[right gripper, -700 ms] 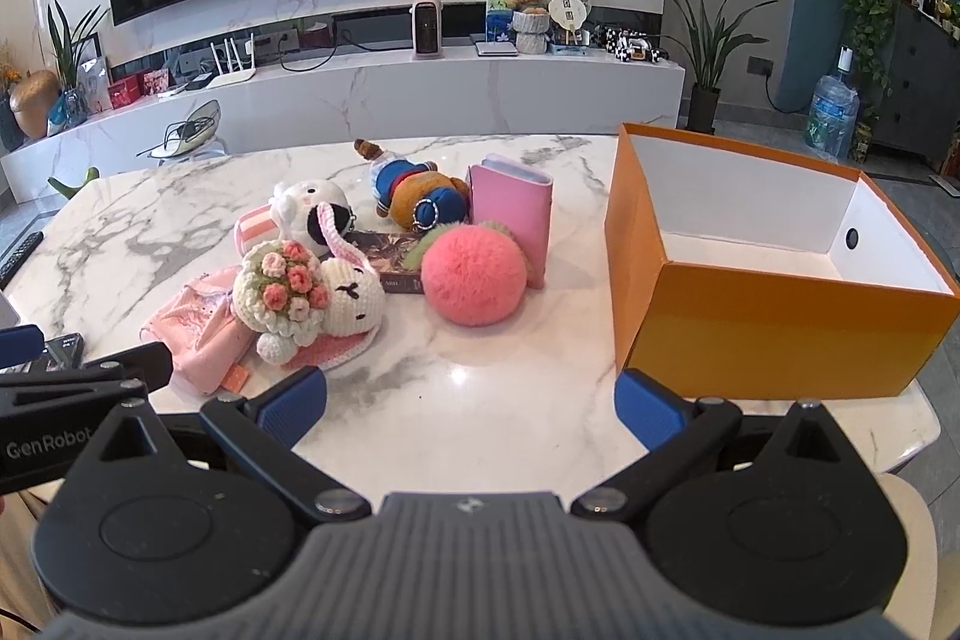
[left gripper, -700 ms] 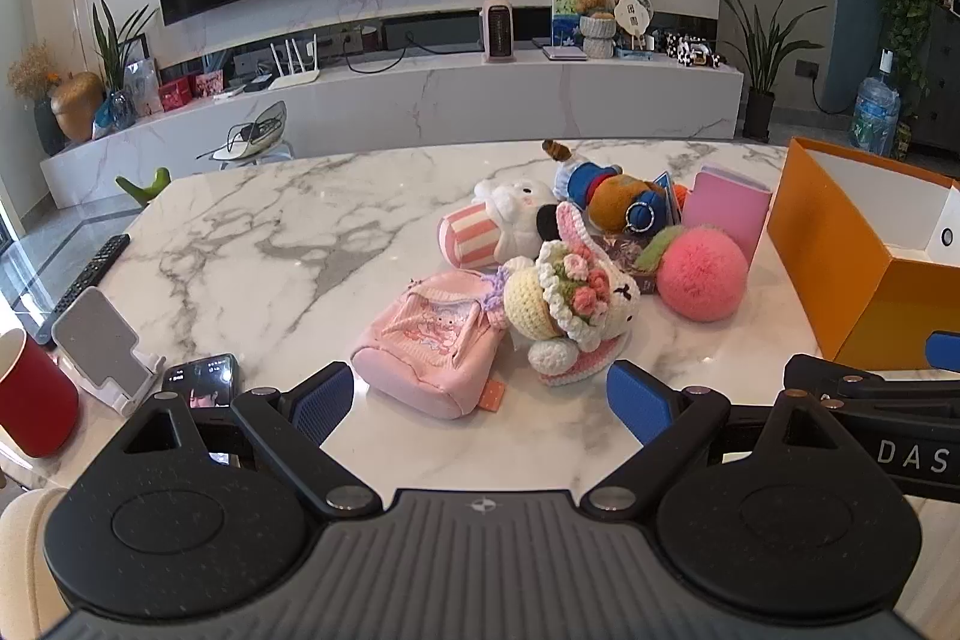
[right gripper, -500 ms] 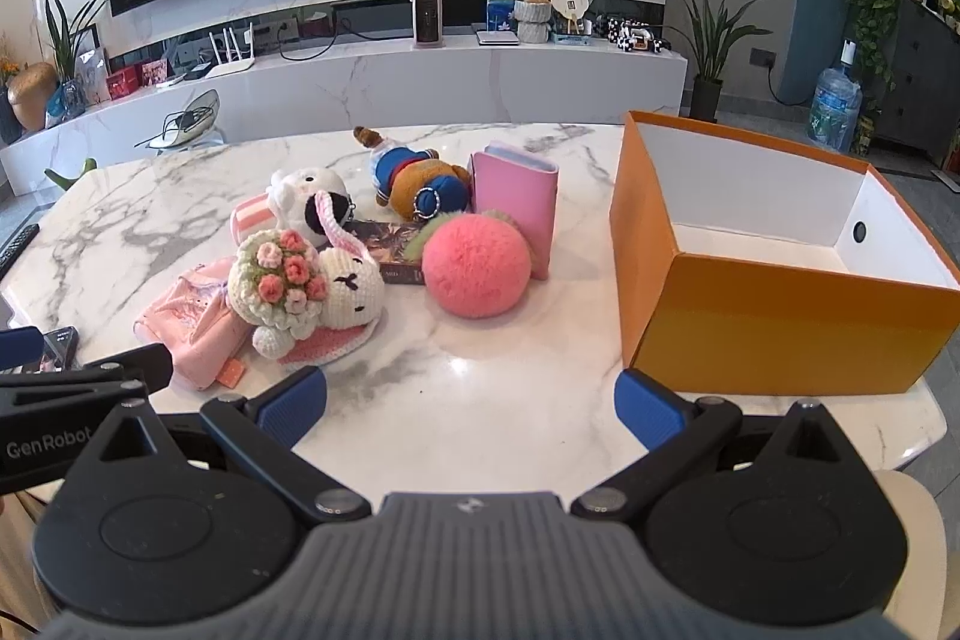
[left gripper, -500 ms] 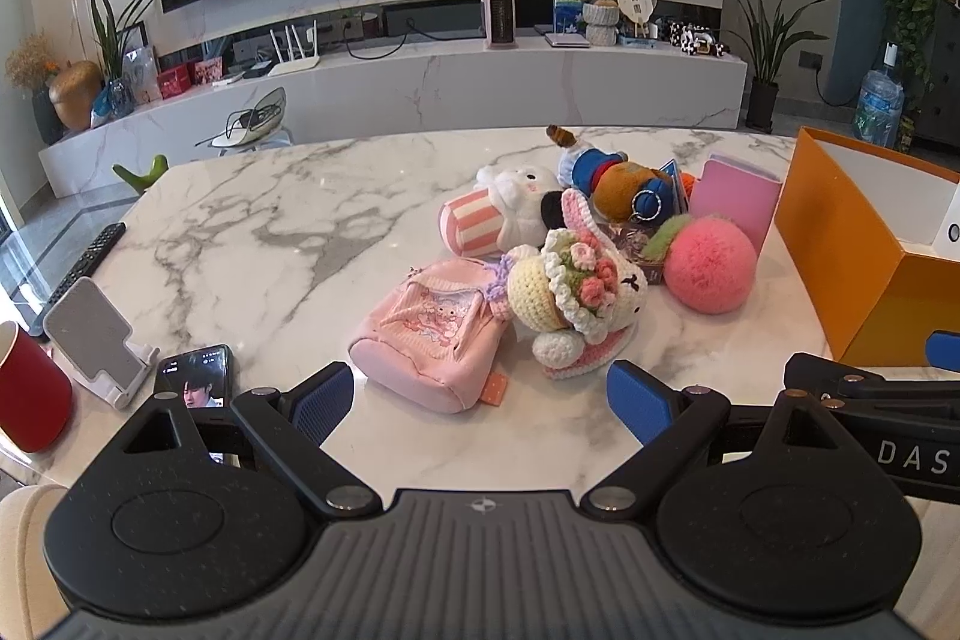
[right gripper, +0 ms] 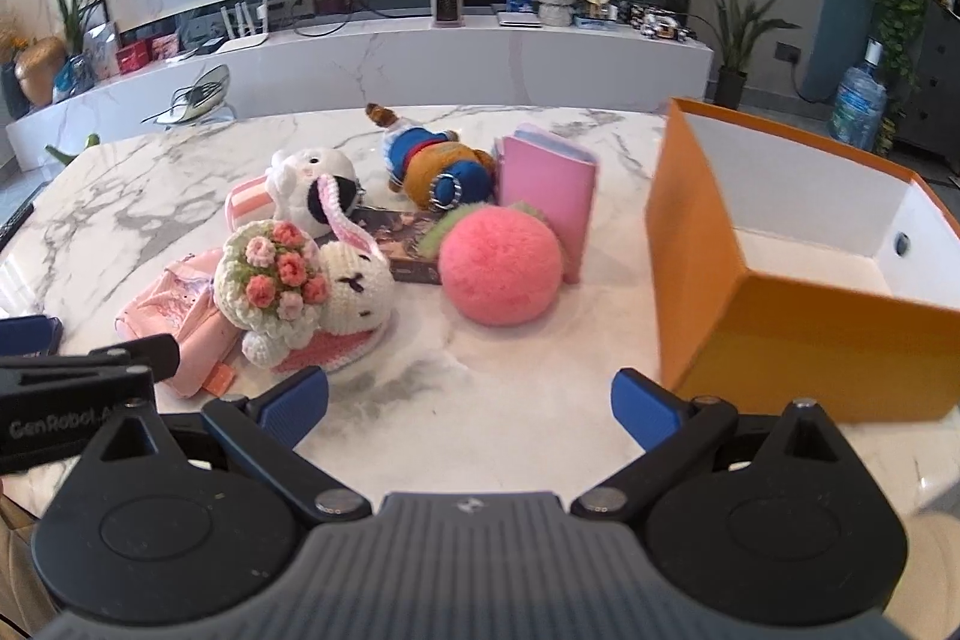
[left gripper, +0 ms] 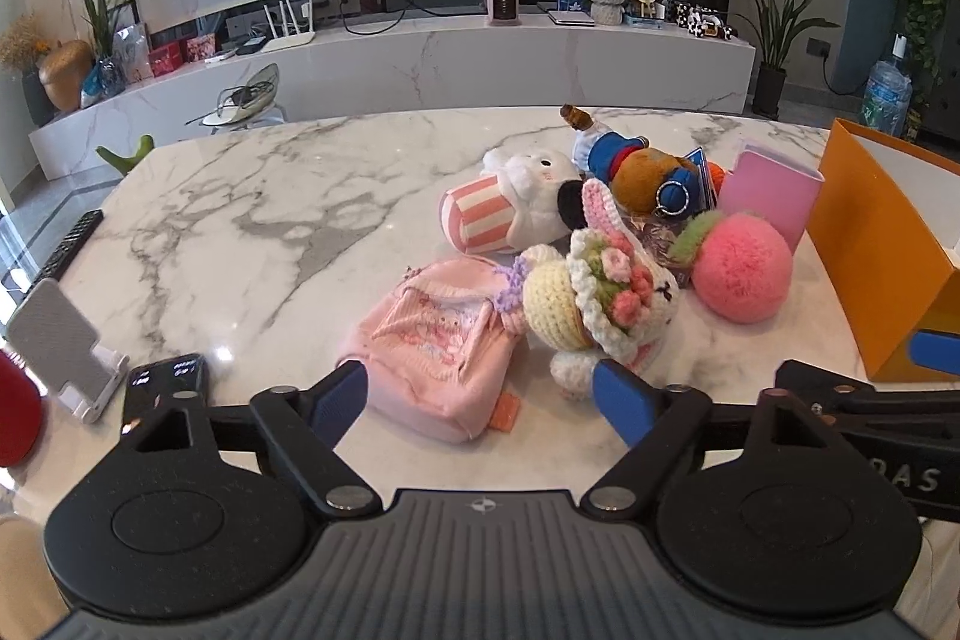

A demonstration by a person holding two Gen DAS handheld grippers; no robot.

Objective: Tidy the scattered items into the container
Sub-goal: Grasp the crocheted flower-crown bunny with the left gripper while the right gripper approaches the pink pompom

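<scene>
Toys lie in a heap on the marble table (left gripper: 252, 220): a pink pouch (left gripper: 438, 346) (right gripper: 180, 316), a crochet bunny with flowers (left gripper: 600, 304) (right gripper: 300, 280), a pink fluffy ball (left gripper: 741, 268) (right gripper: 498, 268), a white plush with a striped body (left gripper: 510, 208), a brown and blue plush (right gripper: 438, 160) and a pink booklet (right gripper: 546, 184). An open orange box (right gripper: 792, 328) (left gripper: 870, 244) stands to the right. My left gripper (left gripper: 480, 403) is open, just short of the pouch. My right gripper (right gripper: 468, 409) is open above bare table, between bunny and box.
A phone (left gripper: 165, 382), a white phone stand (left gripper: 60, 346) and a red cup (left gripper: 15, 412) sit at the table's left near edge. A remote (left gripper: 66, 244) lies at the left edge. A dark flat card packet (right gripper: 408, 244) lies under the toys.
Both grippers have moved forward toward the toys, which look larger and closer. Both stay open. Nothing on the table has moved.
</scene>
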